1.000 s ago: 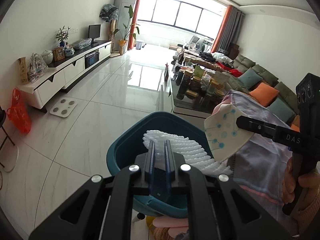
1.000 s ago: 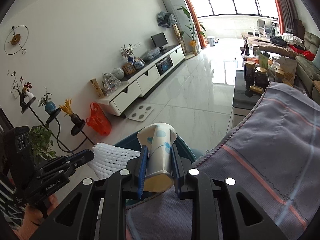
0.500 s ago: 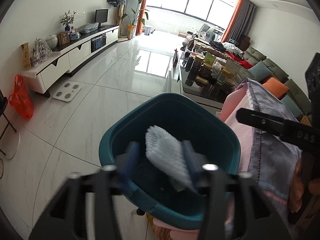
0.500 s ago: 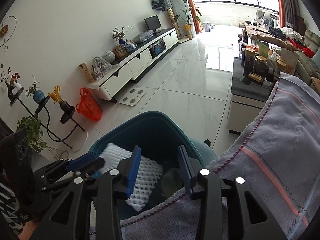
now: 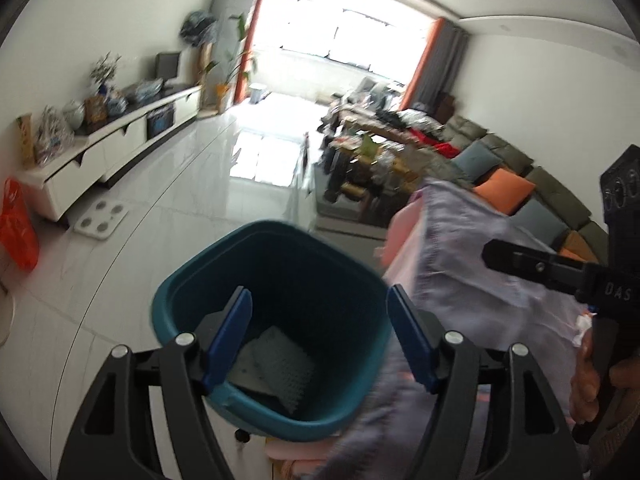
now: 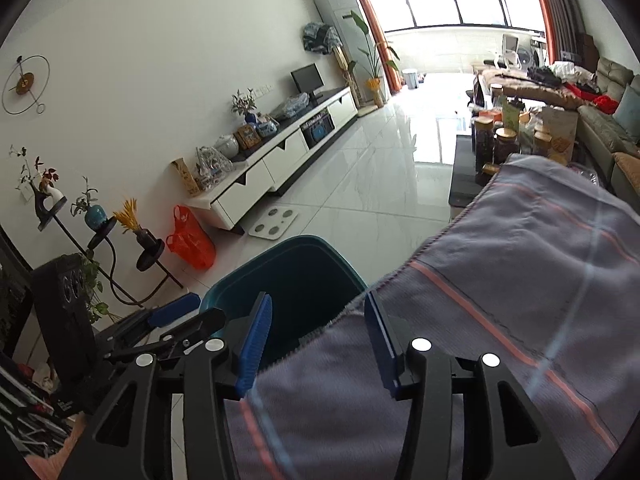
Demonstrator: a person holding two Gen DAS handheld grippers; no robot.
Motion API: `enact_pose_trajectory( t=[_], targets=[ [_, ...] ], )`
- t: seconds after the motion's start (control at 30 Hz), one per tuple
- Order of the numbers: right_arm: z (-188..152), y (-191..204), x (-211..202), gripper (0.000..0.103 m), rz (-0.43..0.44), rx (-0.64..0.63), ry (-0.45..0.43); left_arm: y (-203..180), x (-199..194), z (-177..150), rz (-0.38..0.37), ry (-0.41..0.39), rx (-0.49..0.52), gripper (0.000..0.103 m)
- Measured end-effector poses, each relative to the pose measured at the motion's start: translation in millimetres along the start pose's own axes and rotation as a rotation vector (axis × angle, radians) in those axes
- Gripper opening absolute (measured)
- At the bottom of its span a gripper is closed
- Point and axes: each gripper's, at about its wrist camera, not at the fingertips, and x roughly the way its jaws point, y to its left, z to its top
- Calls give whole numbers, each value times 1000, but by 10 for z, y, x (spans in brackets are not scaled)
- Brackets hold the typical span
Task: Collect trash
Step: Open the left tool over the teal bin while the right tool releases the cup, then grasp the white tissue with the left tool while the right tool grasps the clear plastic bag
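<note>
Two claws hung over the bin [image 5: 276,272], both with jaws opening and nothing between them: left claw [image 5: 320,336] right above the bin mouth, right claw [image 6: 316,344] at its rim over the cloth [image 6: 500,288]. White foam net [image 5: 276,368] lay on the bin floor, lower centre of the left view, long axis diagonal. Left claw was nearer. Readable writing: "DAS" on the right claw's body.

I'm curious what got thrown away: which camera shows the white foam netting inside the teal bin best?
The left wrist view: it looks down into the teal bin, showing the foam netting on its bottom. The right wrist view shows only the bin's dark interior; the netting is hidden.
</note>
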Motion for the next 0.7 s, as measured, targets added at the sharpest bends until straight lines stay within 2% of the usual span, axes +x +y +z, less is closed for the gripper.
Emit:
enact_pose_trajectory(
  t=[0.13,0.27,0.4,0.7],
  targets=[
    [-158,-111,-514,56,-31,-3,-64,-441,-195,-44,-99,-44,89,72],
    [-330,-260,-978,58,-77,10,-116,-1001,-285,-203,-255,-35,186,72],
    [-556,-490,-1486,59,-163,48,-167,-1597,-296,-434,-423,18,291,72],
    [-1120,-1052,-2408,59,-380,173,-245,-2734,-269,-960,-716,171,492,72]
  ],
)
